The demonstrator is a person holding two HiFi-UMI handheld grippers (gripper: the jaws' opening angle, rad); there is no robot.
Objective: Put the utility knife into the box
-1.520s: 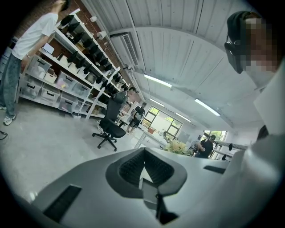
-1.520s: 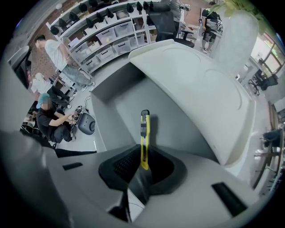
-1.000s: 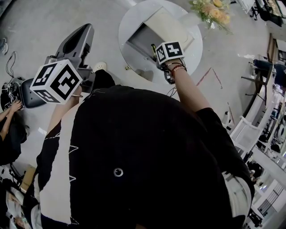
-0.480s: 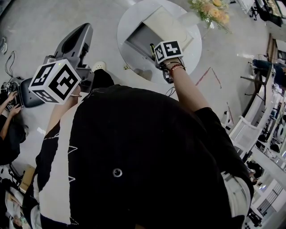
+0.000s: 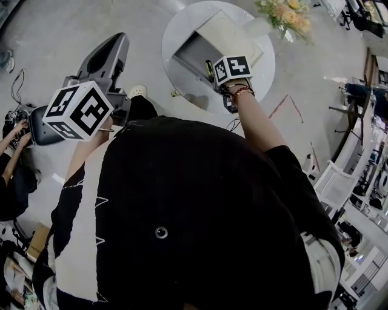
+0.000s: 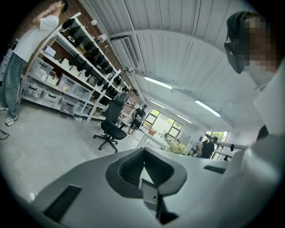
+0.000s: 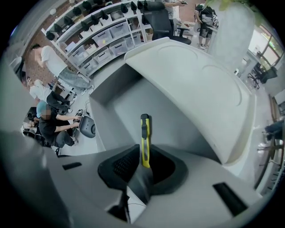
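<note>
My right gripper (image 5: 213, 71) hangs over the open box (image 5: 195, 53) on the round white table (image 5: 182, 18). It is shut on the yellow utility knife (image 7: 145, 138), which sticks out forward past the jaws. In the right gripper view the knife's black tip points into the box's grey inside (image 7: 173, 116), with the raised white lid (image 7: 200, 80) to the right. My left gripper (image 5: 111, 48) is held up at the left, away from the table. In its own view the left gripper (image 6: 144, 155) has its jaws together with nothing between them.
A vase of flowers (image 5: 285, 13) stands at the table's far edge. A person (image 5: 12, 157) crouches on the floor at the left. White chairs (image 5: 333, 181) stand at the right. Storage shelves (image 6: 67, 67) and an office chair (image 6: 109, 127) are farther off.
</note>
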